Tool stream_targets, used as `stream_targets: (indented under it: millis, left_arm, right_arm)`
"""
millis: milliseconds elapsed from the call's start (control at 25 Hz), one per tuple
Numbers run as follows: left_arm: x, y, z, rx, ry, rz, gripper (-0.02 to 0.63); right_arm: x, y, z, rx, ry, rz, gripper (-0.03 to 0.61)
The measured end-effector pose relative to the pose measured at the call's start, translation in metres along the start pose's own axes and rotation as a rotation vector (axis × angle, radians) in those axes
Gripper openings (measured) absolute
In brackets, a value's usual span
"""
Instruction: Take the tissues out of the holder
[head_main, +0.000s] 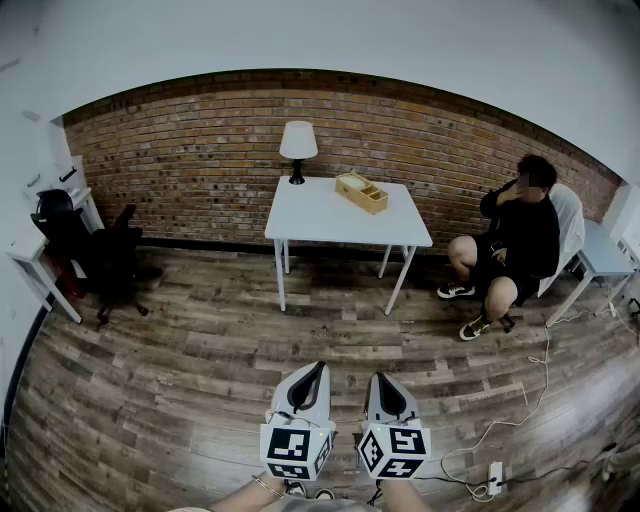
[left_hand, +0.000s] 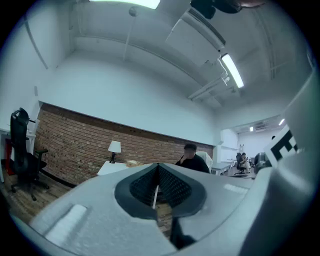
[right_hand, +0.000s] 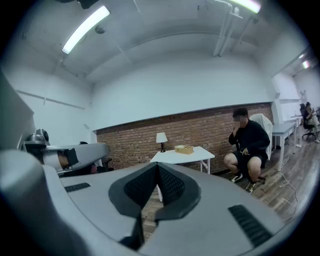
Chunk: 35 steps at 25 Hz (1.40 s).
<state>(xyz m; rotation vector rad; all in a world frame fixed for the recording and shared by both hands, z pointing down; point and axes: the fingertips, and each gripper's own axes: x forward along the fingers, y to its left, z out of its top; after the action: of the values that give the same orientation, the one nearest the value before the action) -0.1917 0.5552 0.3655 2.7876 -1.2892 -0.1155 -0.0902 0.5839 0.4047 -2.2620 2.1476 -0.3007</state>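
**Brick room, both grippers far from the tissue holder**

Room with a red brick wall at the back and a wood floor. White desk in front of the wall, in the middle. On the desk, a small lamp at the back left. To the right of the lamp, near the back edge, the wooden tissue holder. Too small here to tell what lies inside it.

Right of the desk, a person in black, sitting on a white chair. Far to the left, a black office chair. On the floor at the right, a white cable and a power strip.

Down low and close, the left gripper and the right gripper, side by side and just apart. Both pointing at the desk and well apart from it. Fingers of the left gripper pressed together, with nothing between them. Fingers of the right gripper pressed together too, holding nothing. On each gripper, a marker cube at the near end.
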Motion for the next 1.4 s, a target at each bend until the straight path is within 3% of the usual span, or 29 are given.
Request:
stream_targets:
  millis: [520, 1400]
  left_arm:
    - [-0.004, -0.003, -0.003, 0.022, -0.001, 0.000, 0.006]
    - [0.018, 0.082, -0.006, 0.001, 0.008, 0.028, 0.006]
  right_arm:
    - [-0.004, 0.000, -0.004, 0.035, -0.004, -0.004, 0.006]
    - [0.051, 0.024, -0.018, 0.059, 0.029, -0.066, 0.006]
